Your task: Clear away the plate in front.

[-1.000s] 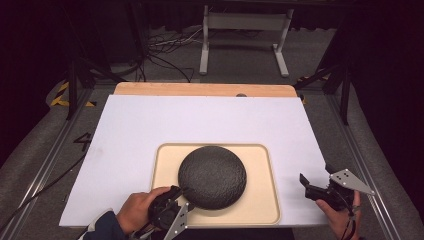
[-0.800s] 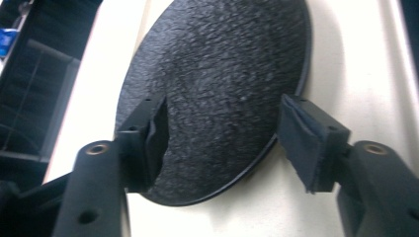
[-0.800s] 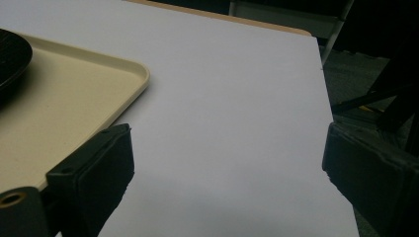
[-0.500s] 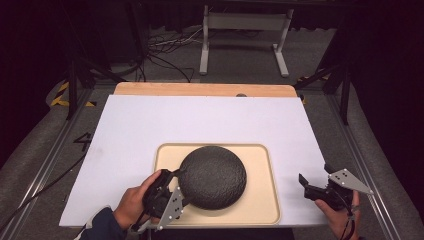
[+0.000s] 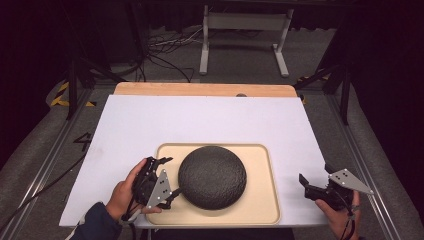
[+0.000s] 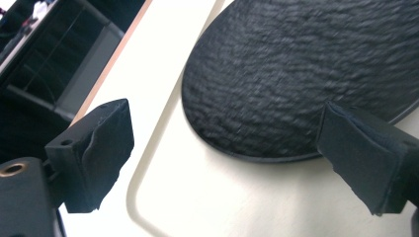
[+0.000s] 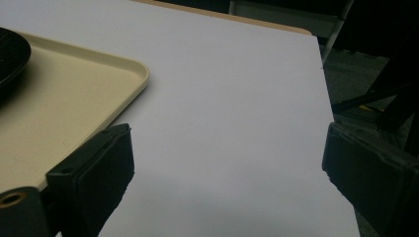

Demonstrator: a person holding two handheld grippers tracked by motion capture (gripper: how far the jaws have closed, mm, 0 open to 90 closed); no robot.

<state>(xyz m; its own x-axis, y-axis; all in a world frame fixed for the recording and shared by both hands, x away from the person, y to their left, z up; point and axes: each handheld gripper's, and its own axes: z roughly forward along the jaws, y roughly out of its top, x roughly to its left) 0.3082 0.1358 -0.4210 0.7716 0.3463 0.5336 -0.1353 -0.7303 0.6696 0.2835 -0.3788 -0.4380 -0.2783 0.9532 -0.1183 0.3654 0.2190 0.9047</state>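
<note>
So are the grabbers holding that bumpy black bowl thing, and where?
No. The left gripper has just been opening beside the black dome, nothing between its jaws. The right gripper is open too.

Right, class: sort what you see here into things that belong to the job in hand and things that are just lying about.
Part of the job:
- black domed bowl, upside down
- beige tray under it
- left gripper, jaws just opened, nothing between them

Just lying about:
- white sheet
- wooden board
- right gripper, open, idle off the tray
- metal stand and cables on the floor
</note>
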